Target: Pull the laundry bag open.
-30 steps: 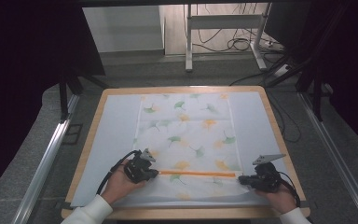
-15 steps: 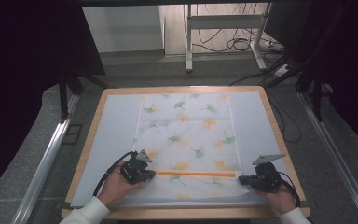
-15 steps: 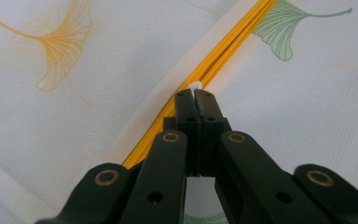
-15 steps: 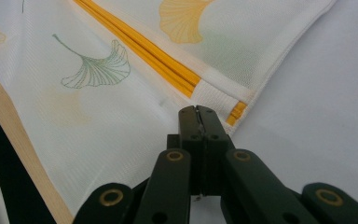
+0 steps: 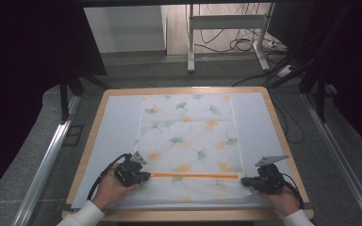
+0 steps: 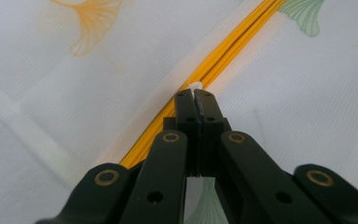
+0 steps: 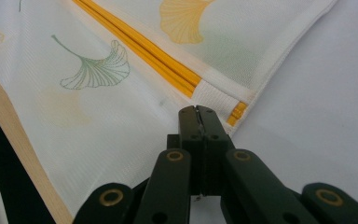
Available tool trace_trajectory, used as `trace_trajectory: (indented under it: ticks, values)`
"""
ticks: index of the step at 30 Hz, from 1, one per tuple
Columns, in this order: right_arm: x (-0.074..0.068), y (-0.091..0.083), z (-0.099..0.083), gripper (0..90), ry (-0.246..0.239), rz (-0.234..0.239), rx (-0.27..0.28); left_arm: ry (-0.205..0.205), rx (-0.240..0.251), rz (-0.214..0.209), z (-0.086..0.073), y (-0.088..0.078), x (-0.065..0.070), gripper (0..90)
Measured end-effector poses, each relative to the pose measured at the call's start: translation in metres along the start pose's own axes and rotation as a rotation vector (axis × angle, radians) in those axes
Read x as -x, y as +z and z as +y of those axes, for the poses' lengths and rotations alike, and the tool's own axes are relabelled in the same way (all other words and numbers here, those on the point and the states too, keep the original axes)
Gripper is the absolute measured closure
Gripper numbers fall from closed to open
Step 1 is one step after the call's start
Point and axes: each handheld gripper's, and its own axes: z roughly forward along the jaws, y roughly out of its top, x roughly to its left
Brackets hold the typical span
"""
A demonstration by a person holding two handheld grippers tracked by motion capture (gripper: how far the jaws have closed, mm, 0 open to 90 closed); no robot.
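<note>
A white mesh bag (image 5: pixel 188 136) printed with green and orange ginkgo leaves lies flat on the table. An orange zipper (image 5: pixel 193 176) runs across its near end. My left gripper (image 5: pixel 147 175) is at the zipper's left end; in the left gripper view its jaws (image 6: pixel 196 95) are shut on a small white pull tab (image 6: pixel 196 86) on the zipper (image 6: pixel 233 42). My right gripper (image 5: pixel 244 181) is at the zipper's right end, its jaws (image 7: pixel 198 111) shut on the bag's fabric edge beside the zipper's end (image 7: pixel 140 46).
The bag rests on a white mat (image 5: pixel 118 127) over a wooden-rimmed table (image 5: pixel 89 141). The table's near edge (image 7: pixel 14 140) lies close behind the right gripper. Metal rails (image 5: pixel 47 160) and cables (image 5: pixel 245 44) lie on the floor around the table.
My left gripper has slid a little to the left along the zipper line. The right gripper has stayed in place.
</note>
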Motion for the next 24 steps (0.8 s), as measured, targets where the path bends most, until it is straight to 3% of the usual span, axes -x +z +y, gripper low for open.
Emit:
trace_trajectory:
  ticks: [24]
  values:
    - [0.000, 0.000, 0.000, 89.6, -0.002, -0.002, -0.001, -0.044, -0.005, 0.032, -0.020, -0.013, -0.013, 90.0]
